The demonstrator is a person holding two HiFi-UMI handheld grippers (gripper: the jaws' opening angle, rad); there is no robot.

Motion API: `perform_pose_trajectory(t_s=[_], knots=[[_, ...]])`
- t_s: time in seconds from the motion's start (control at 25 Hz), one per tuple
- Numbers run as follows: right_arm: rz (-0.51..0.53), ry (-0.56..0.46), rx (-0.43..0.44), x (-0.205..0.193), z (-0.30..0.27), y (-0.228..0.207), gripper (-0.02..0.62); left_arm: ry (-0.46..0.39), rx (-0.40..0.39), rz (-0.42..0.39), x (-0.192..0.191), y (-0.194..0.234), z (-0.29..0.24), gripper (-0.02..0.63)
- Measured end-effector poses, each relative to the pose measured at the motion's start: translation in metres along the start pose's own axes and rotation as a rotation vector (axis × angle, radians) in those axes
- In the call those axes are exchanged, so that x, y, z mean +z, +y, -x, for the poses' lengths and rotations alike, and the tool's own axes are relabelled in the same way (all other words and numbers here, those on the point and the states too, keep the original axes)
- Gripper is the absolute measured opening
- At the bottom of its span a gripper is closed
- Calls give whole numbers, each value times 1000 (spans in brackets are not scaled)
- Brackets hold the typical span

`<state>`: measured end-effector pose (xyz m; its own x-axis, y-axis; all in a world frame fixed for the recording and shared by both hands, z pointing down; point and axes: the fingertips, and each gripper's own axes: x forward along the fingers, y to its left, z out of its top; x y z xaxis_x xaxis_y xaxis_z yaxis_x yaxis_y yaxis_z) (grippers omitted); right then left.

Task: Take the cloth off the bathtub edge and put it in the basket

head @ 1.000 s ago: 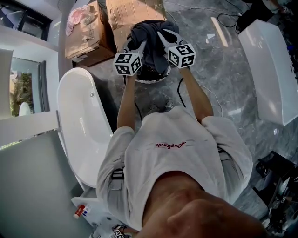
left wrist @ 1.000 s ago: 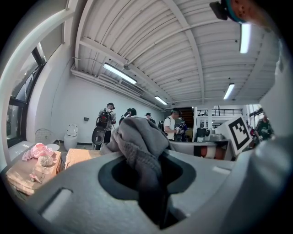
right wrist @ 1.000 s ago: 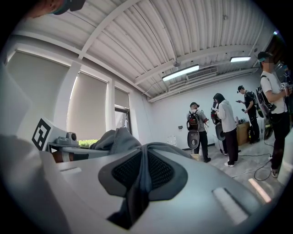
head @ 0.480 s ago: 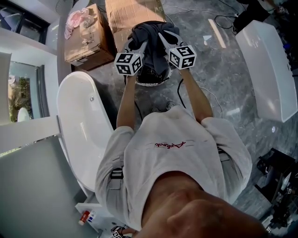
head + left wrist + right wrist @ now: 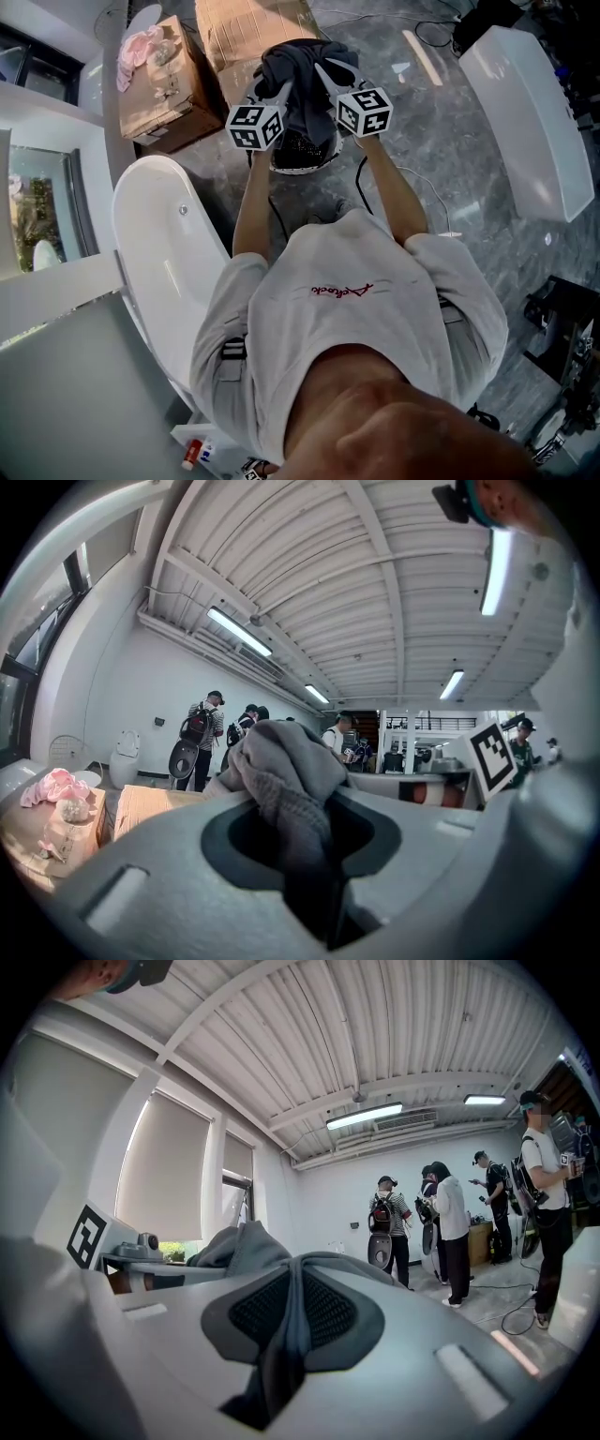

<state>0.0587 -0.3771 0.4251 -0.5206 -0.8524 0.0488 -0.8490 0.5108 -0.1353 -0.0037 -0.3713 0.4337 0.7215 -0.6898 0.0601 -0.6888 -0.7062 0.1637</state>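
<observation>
Both grippers pinched the cloth (image 5: 298, 70): the left gripper (image 5: 309, 822) had its jaws closed on a thick fold that bunched up just beyond the tips, and the right gripper (image 5: 298, 1321) had its jaws nearly together on a thinner fold. The cloth hung between the two pairs of jaws, directly over the basket (image 5: 302, 150). The step was likely the drop. To do it well, lower both grippers together until the hanging bulk is inside the rim, then open both at once so that no corner drapes outside. The part of the basket showing below the jaws looked like bare mesh, and the cloth hid the rest. Beyond the jaws, a box (image 5: 155, 89) carried a pink bundle (image 5: 136, 47).
</observation>
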Motion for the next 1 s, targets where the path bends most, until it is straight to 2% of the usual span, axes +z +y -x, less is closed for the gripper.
perform_pose_trajectory(t_s=[0.56, 1.0], knots=[[-11, 17, -32, -5, -12, -5, 49, 15, -31, 20, -3, 12, -8, 104], [-35, 25, -11, -18, -34, -40, 49, 32, -13, 33, -17, 28, -43, 104]])
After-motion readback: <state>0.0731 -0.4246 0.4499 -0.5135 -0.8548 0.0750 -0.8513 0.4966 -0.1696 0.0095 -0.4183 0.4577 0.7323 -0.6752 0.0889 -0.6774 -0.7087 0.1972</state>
